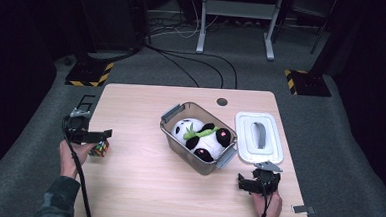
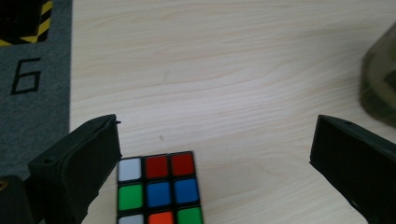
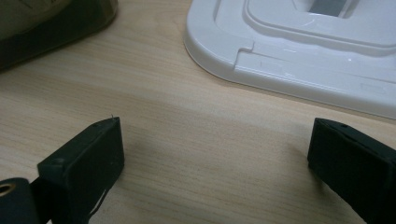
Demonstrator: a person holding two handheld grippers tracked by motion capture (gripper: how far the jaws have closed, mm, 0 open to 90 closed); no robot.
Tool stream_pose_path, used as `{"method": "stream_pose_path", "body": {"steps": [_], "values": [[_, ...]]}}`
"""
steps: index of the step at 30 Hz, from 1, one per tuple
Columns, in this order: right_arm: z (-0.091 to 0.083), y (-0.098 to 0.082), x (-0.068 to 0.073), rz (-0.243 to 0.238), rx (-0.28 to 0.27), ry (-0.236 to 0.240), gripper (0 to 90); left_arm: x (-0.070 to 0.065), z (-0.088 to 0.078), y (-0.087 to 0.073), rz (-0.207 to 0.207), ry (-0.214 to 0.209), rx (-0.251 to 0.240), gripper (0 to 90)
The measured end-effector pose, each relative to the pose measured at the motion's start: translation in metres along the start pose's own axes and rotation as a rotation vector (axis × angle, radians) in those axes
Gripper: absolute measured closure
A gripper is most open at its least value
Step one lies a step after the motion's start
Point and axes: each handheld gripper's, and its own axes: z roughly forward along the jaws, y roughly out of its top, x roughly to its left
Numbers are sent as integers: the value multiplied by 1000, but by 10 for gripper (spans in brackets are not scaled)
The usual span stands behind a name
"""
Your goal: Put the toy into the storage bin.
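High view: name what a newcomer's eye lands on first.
The black-and-white panda plush in the clear bin at the table's centre stands out first, with the white lid lying flat to its right. Next comes the colourful puzzle cube at the left edge, between the open jaws of the left gripper.

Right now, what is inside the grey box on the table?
Inside the grey box lies a panda plush toy with a green piece on it. Whatever is under the panda is covered. The white lid lies beside it.

Lab: hazard-striped stands [image 1: 87, 75], floor cables [image 1: 193, 63], numbered carpet [image 1: 40, 125], wooden table [image 1: 142, 176].
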Motion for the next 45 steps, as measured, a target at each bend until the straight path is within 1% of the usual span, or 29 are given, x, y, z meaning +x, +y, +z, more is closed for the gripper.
{"method": "stream_pose_path", "body": {"steps": [1,3,5,7,9,10,14,16,18,20,22,23,24,25,26,27,28,29,30,31,34,35,36,37,38,39,43,44,45], "values": [[0,0,0,0,0,0,30,3,1,-2,-14,8,-3,13],[0,0,0,3,1,0,30,9,3,-6,-22,18,14,7],[0,0,0,2,0,0,30,14,6,-11,-31,30,16,5],[0,0,0,0,-1,3,30,18,8,-16,-49,42,27,5],[0,0,0,0,-1,1,30,21,11,-21,-55,49,35,5],[0,0,0,-1,-1,1,30,22,12,-23,-61,46,41,5],[0,0,0,-1,0,0,30,22,19,-31,-49,39,67,7],[0,0,0,2,0,2,30,21,25,-38,-59,33,87,15],[0,0,0,3,0,2,30,22,27,-40,-63,27,88,24],[0,0,0,2,0,2,30,21,30,-45,-57,18,90,57],[0,0,0,3,0,2,30,21,34,-50,-57,20,98,123],[0,0,0,2,0,2,30,22,35,-53,-64,14,90,163],[0,0,0,3,0,2,30,22,36,-55,-71,23,85,192],[0,0,0,3,0,2,30,23,36,-56,-74,41,88,247],[0,0,0,2,0,2,30,23,38,-58,-84,46,73,306],[0,0,0,1,0,0,30,24,38,-59,-92,39,69,317],[0,0,0,1,0,0,30,23,37,-60,-90,47,64,317],[0,0,0,3,0,2,30,22,36,-59,-83,58,61,339],[0,0,0,2,0,2,30,22,35,-58,-72,62,60,339],[0,0,0,2,0,2,30,21,34,-57,-65,56,74,342],[0,0,0,2,0,2,30,19,33,-55,-53,39,89,343],[0,0,0,2,0,2,30,18,33,-54,-55,30,81,343],[0,0,0,2,0,2,30,16,31,-53,-54,29,84,343],[0,0,0,3,0,2,30,14,31,-52,-54,26,75,343],[0,0,0,1,0,3,30,12,29,-50,-54,14,70,343],[0,0,0,1,0,0,30,9,27,-47,-46,9,60,343],[0,0,0,-1,0,0,30,-4,17,-34,-6,-23,46,343],[0,0,0,-1,0,0,30,-8,14,-31,10,-28,49,342],[0,0,0,0,0,0,30,-12,12,-27,13,-31,34,343]]}}
